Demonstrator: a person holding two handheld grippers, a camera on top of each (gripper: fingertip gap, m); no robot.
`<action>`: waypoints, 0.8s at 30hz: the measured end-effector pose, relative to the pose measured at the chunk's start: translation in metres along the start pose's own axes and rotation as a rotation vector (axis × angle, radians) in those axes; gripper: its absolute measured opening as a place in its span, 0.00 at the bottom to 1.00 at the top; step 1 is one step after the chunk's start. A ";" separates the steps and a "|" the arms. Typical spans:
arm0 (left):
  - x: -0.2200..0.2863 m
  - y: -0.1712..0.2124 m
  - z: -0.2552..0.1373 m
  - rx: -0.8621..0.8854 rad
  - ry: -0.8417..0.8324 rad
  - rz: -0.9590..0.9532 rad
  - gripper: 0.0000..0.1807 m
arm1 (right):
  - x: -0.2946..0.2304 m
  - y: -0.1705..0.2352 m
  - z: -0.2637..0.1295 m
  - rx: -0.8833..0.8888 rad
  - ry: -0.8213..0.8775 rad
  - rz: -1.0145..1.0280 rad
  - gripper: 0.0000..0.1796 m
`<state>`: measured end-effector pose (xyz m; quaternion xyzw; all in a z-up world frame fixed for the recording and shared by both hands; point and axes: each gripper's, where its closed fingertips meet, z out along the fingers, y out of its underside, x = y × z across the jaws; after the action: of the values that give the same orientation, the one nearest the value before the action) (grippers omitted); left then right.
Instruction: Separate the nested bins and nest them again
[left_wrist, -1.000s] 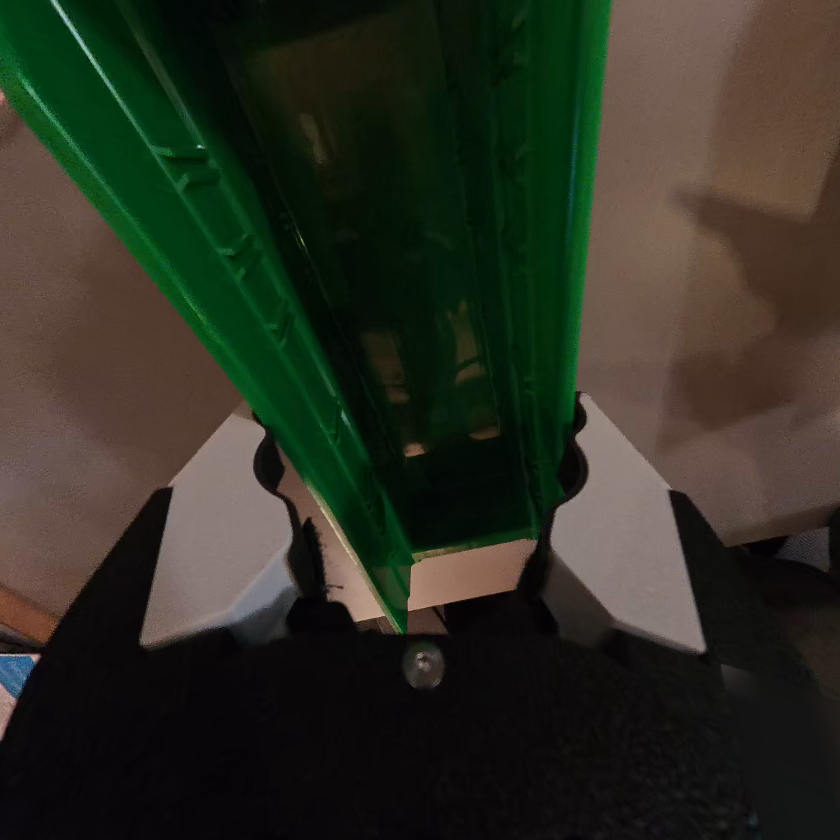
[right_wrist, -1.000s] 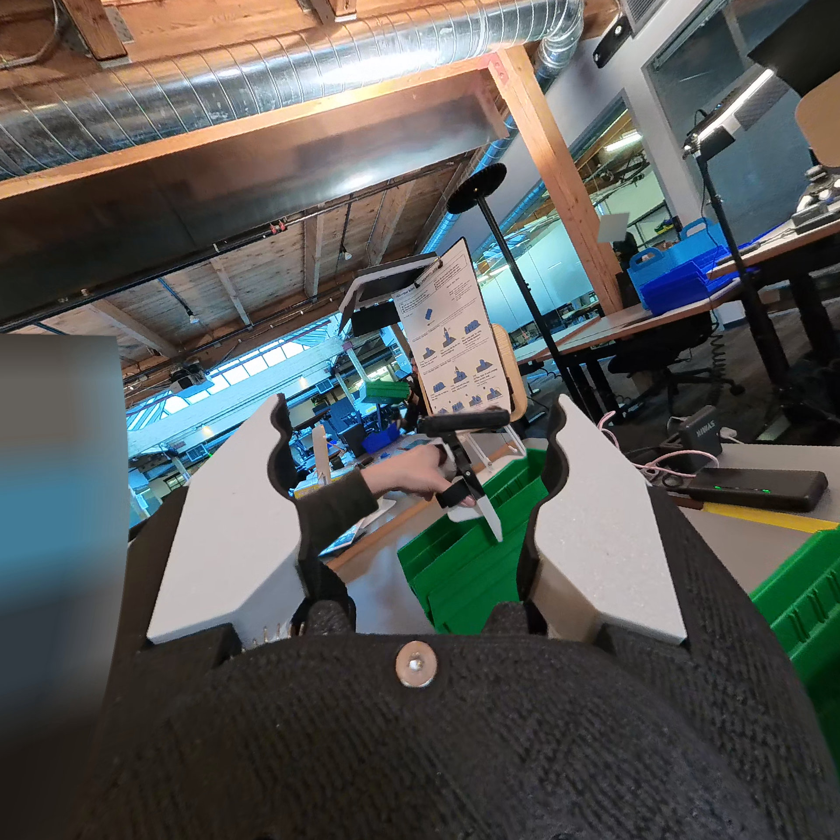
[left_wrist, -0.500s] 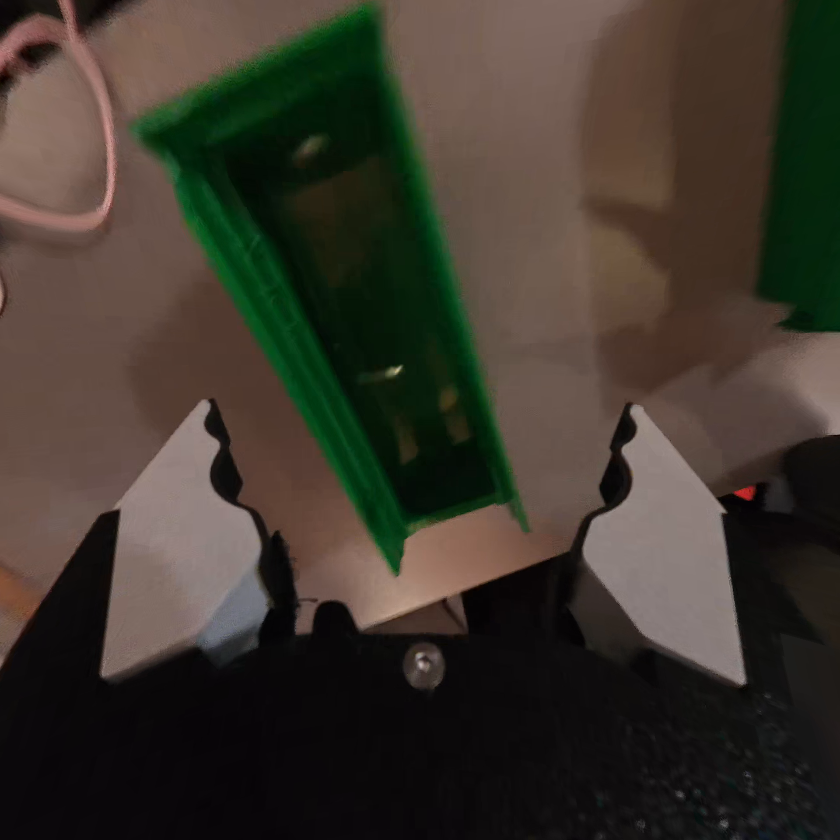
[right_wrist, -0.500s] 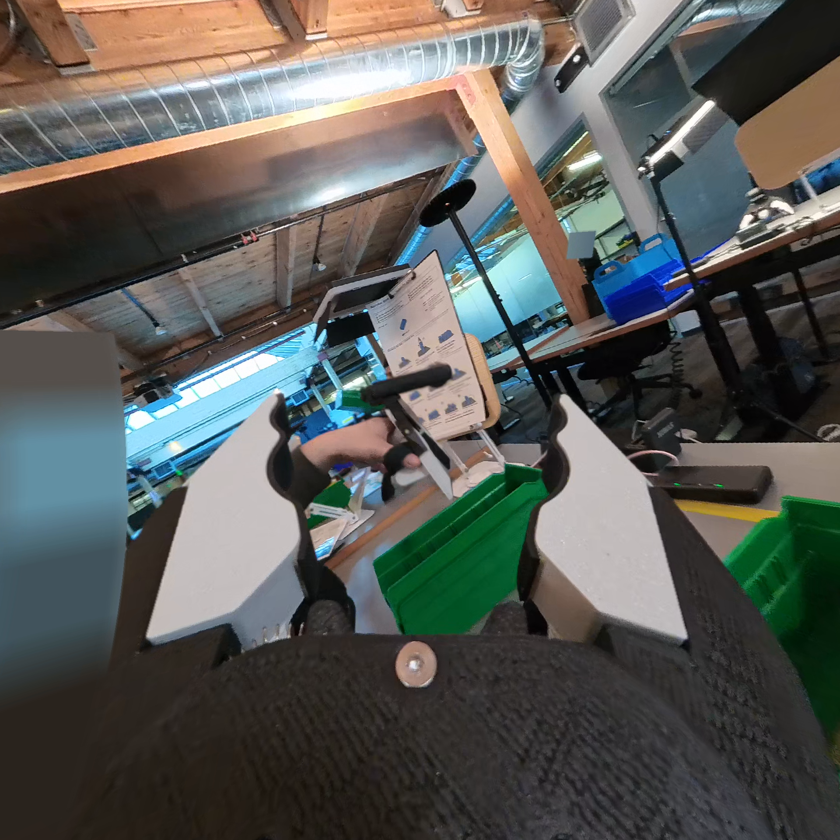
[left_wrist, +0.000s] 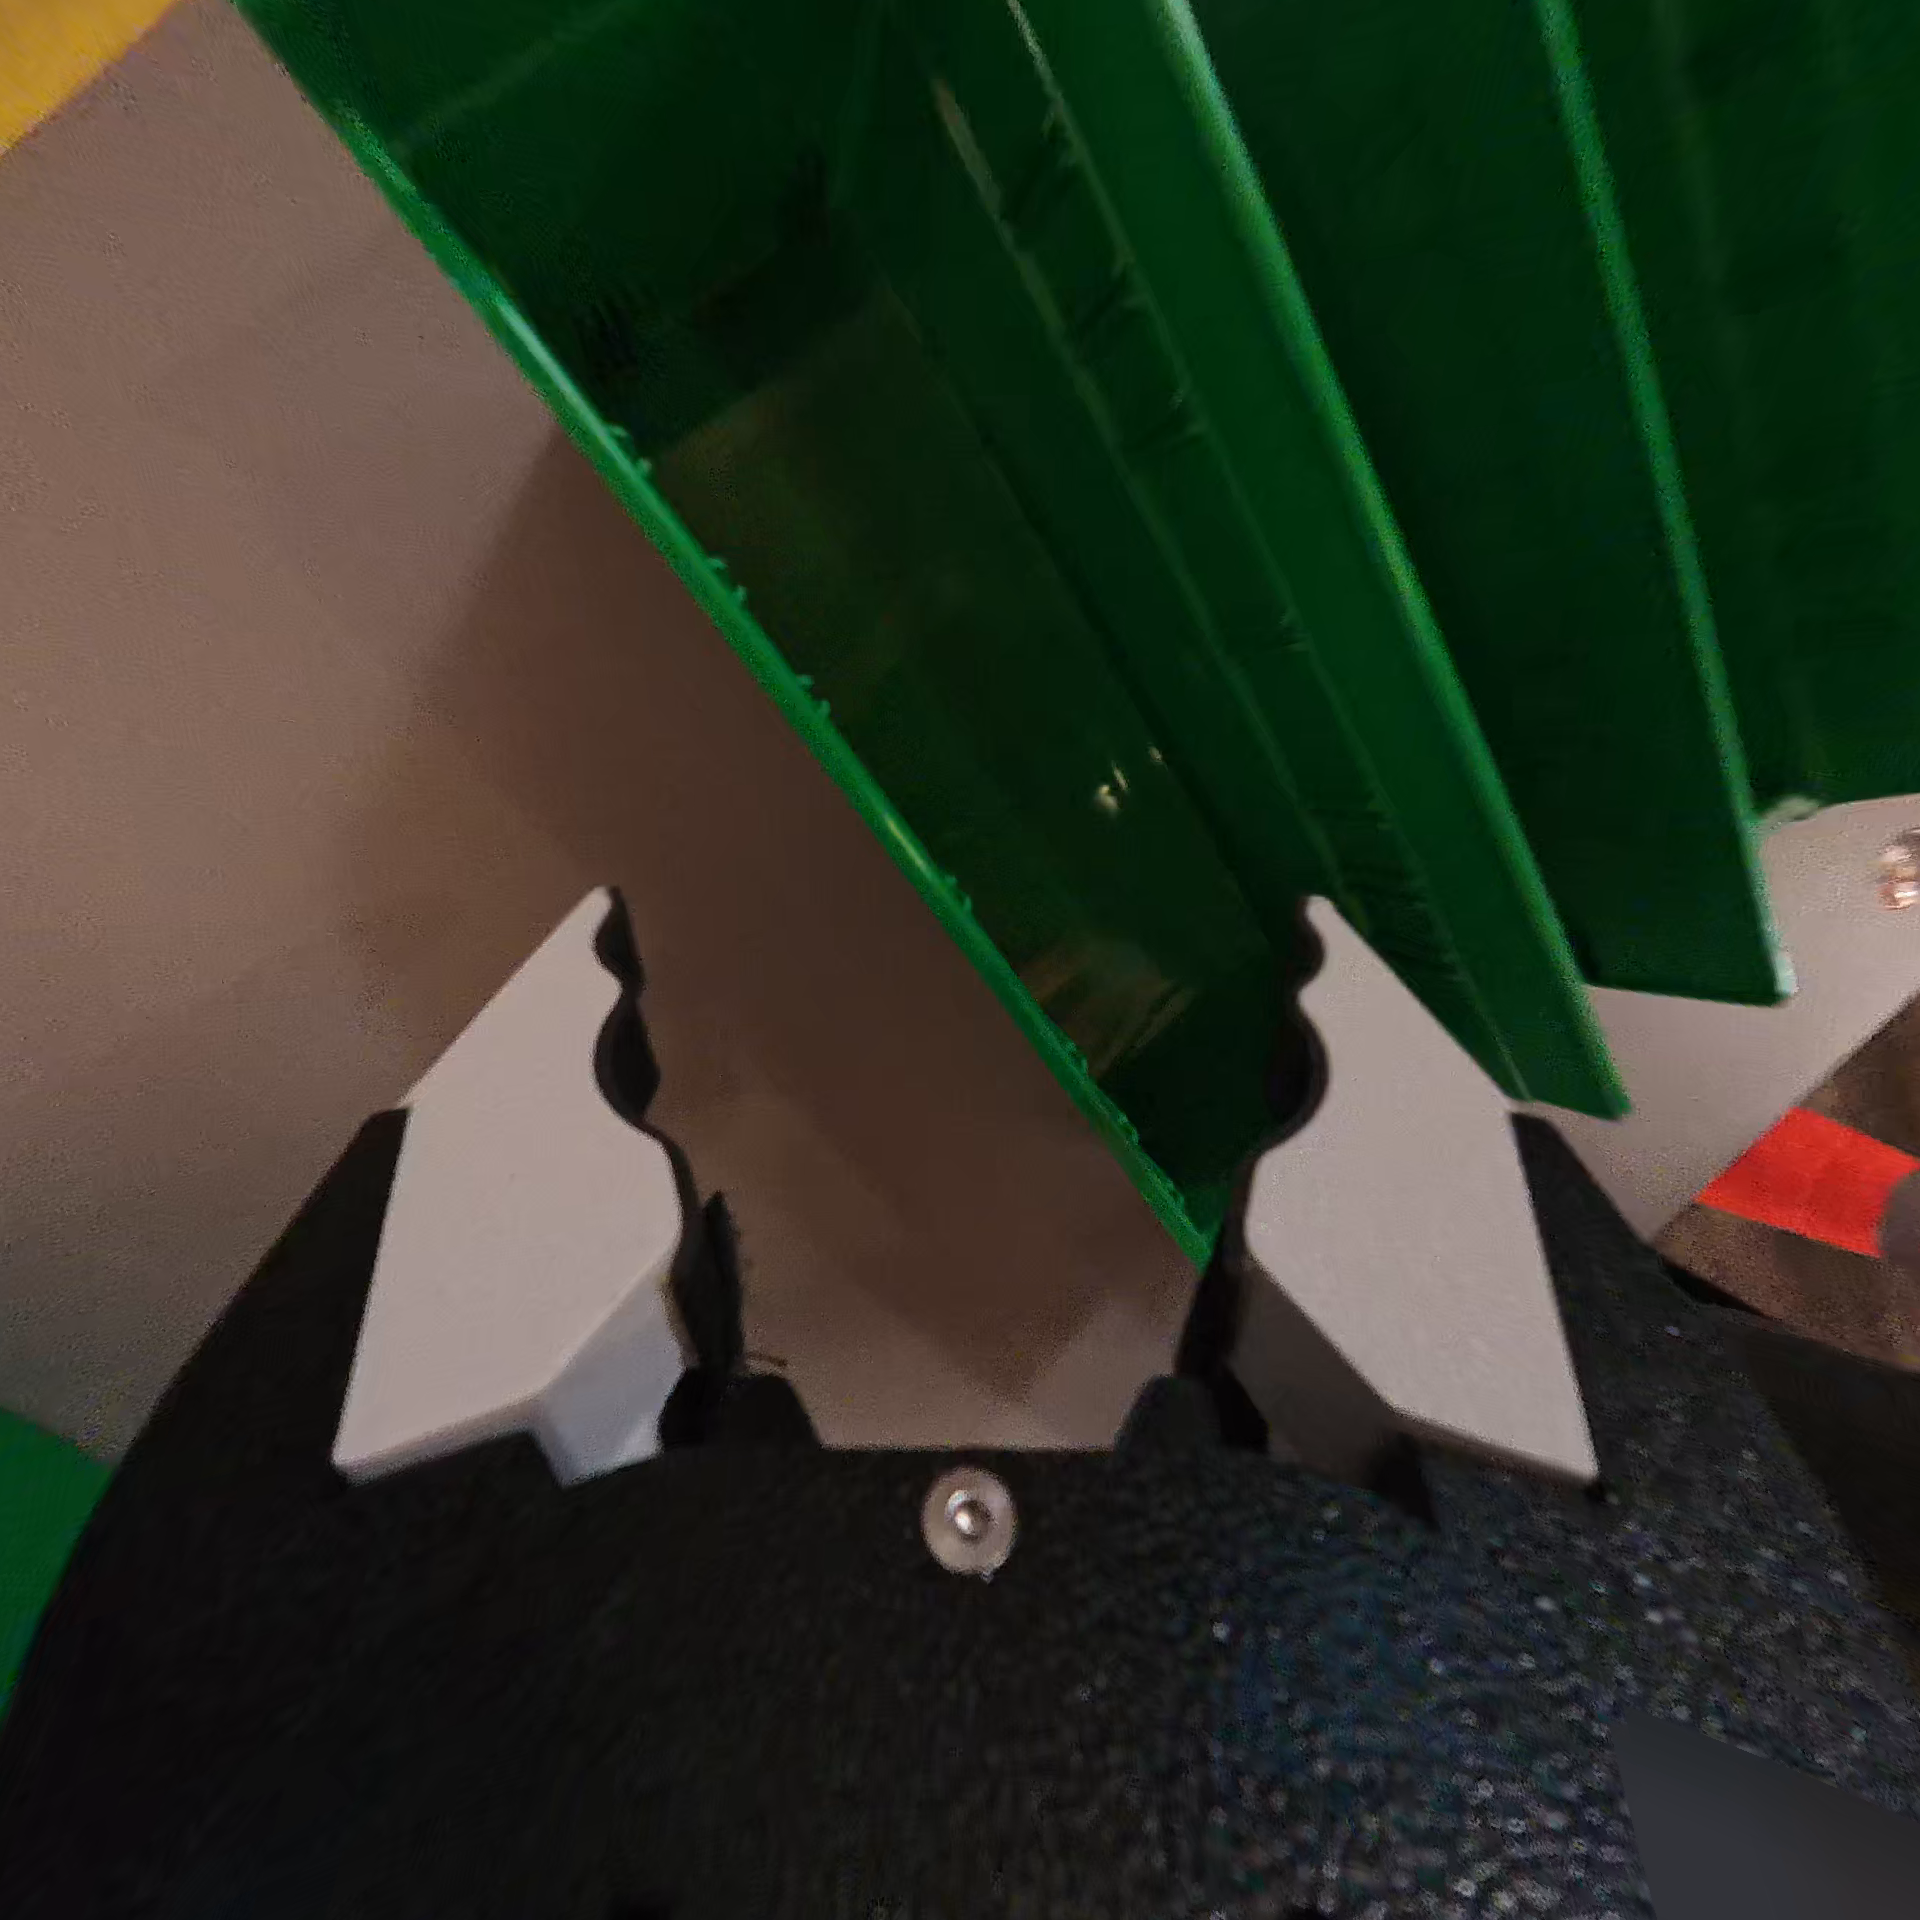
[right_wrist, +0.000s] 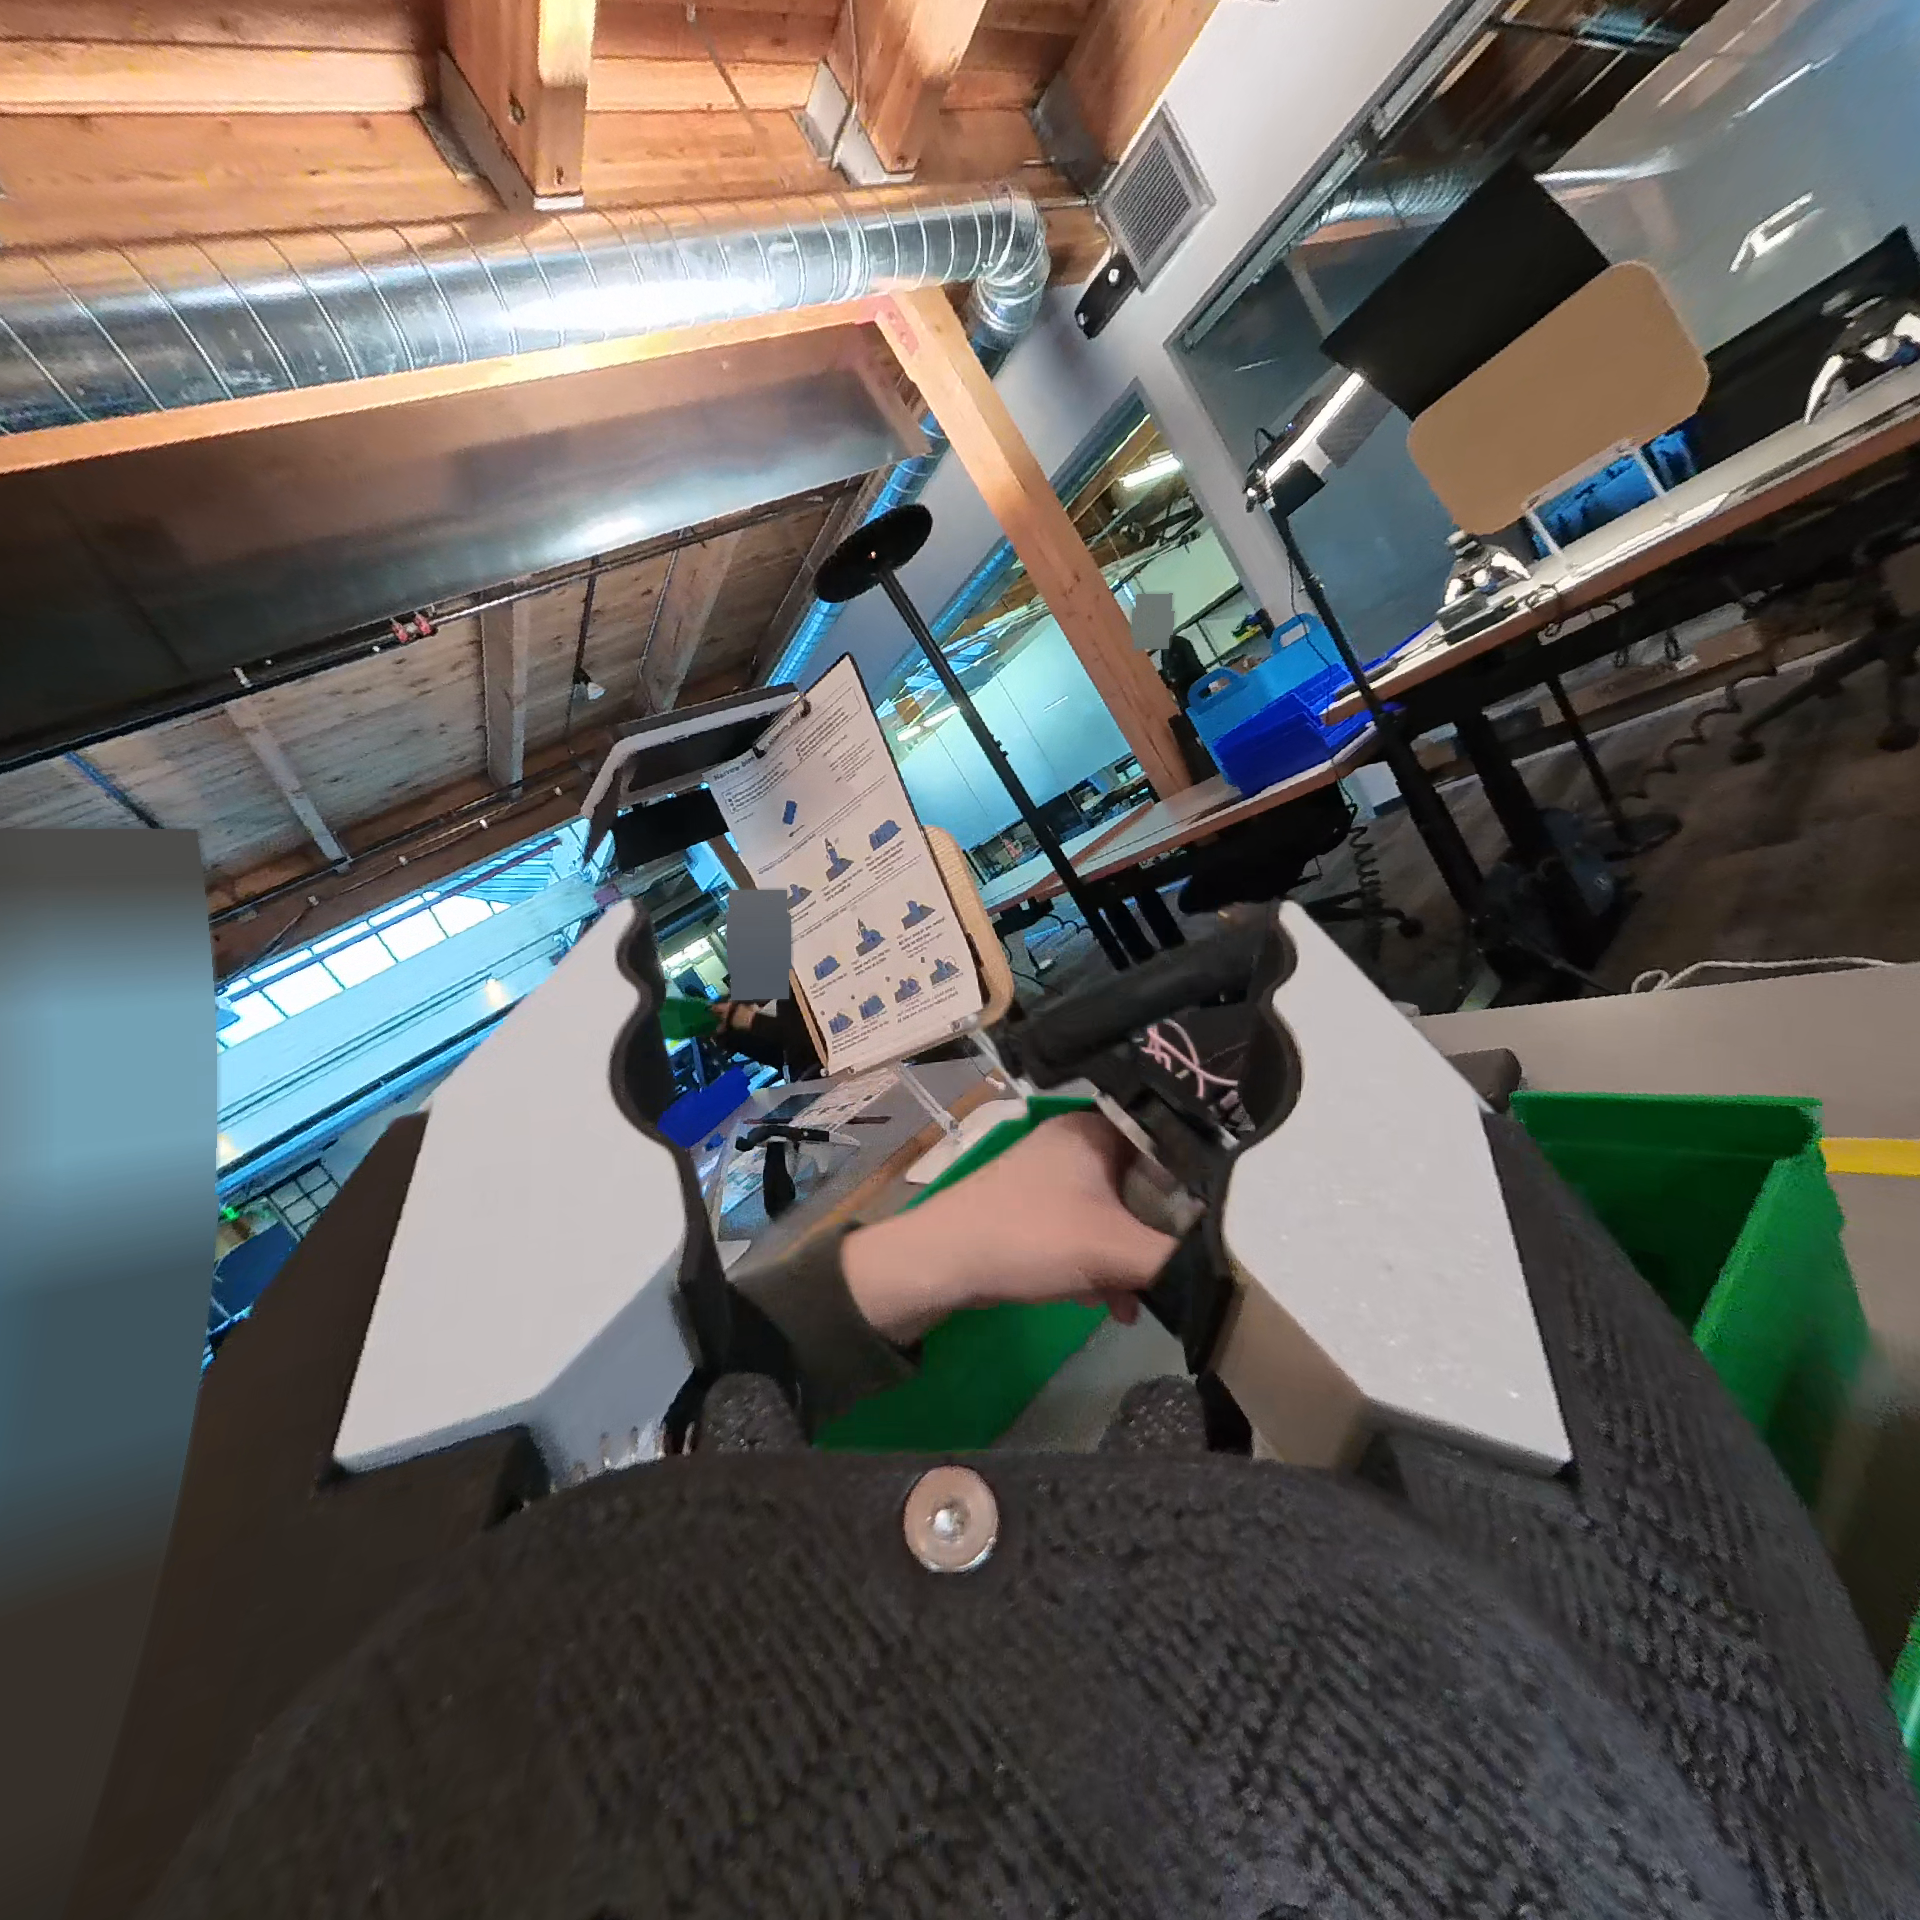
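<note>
Green plastic bins (left_wrist: 1091, 644), long and narrow with ribbed rims, filling the left wrist view from 12 to 3 o'clock over a beige table (left_wrist: 260, 623). Left gripper (left_wrist: 961, 1049) spread wide, grasping nothing; near corner of one bin just beside its right finger (left_wrist: 1392, 1226), contact impossible to tell. Second green wall (left_wrist: 1766, 416) at 2 o'clock, seemingly another bin alongside, not seated inside. Judged stage: bins apart, re-nesting not yet done, a fresh grip on one bin needed first.

Right gripper (right_wrist: 956, 1081) likewise released and empty, tilted up toward a wooden ceiling with a silver duct (right_wrist: 520, 281). Shown only here: a hand (right_wrist: 997, 1236) on the other gripper's black handle at 1 o'clock above a green bin, another green bin (right_wrist: 1766, 1247) at 3 o'clock on the table, and a white instruction sheet on a stand (right_wrist: 862, 883) at 12 o'clock. Shown only in the left wrist view: the bin's dark glossy interior and a red patch (left_wrist: 1808, 1184) at 4 o'clock.
</note>
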<state>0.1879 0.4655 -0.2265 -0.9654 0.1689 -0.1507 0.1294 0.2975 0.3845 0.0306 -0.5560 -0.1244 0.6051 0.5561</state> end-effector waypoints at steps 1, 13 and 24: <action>0.001 0.002 0.009 -0.027 -0.009 0.010 0.62 | -0.001 -0.001 -0.002 0.005 -0.002 -0.002 0.62; -0.026 0.022 0.020 -0.097 -0.075 -0.039 0.03 | -0.010 -0.004 -0.004 0.013 -0.033 -0.009 0.62; -0.123 0.046 -0.175 0.174 -0.087 -0.286 0.01 | -0.007 -0.010 -0.010 0.039 -0.042 0.012 0.62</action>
<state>0.0062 0.4334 -0.1097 -0.9703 0.0103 -0.1400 0.1969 0.3091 0.3779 0.0382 -0.5330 -0.1209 0.6221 0.5606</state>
